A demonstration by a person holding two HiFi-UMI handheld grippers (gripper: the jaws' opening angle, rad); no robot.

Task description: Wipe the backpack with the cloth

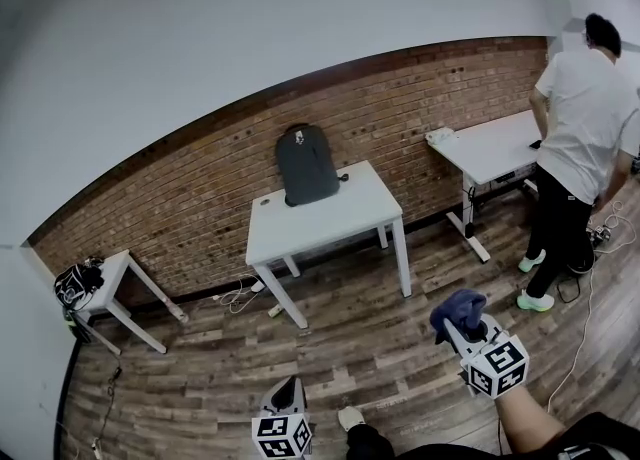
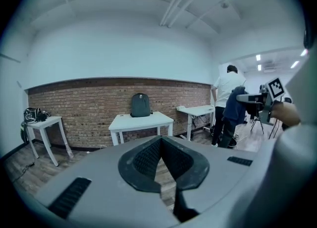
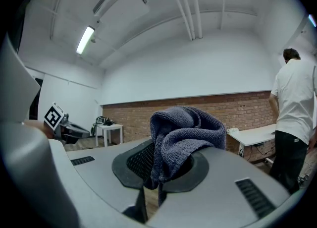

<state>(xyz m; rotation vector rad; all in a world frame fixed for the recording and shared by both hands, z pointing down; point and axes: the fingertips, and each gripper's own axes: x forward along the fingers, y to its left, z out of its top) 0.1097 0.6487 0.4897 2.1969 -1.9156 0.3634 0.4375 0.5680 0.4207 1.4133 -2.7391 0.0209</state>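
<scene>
A dark grey backpack (image 1: 306, 165) (image 2: 140, 105) stands upright against the brick wall on the back of a white table (image 1: 330, 223) (image 2: 143, 120), well ahead of both grippers. My right gripper (image 1: 462, 326) (image 3: 166, 165) is shut on a bunched blue-grey cloth (image 1: 457, 308) (image 3: 183, 133), held up at the lower right, over the wooden floor. The cloth (image 2: 233, 105) also shows at the right of the left gripper view. My left gripper (image 1: 285, 390) (image 2: 161, 160) is low at the bottom centre, shut, with nothing between its jaws.
A person in a white shirt (image 1: 580, 128) bends over a second white table (image 1: 490, 143) at the right. A small side table (image 1: 118, 273) with black gear (image 1: 78, 283) stands at the far left. Cables (image 1: 235, 298) lie on the floor by the wall.
</scene>
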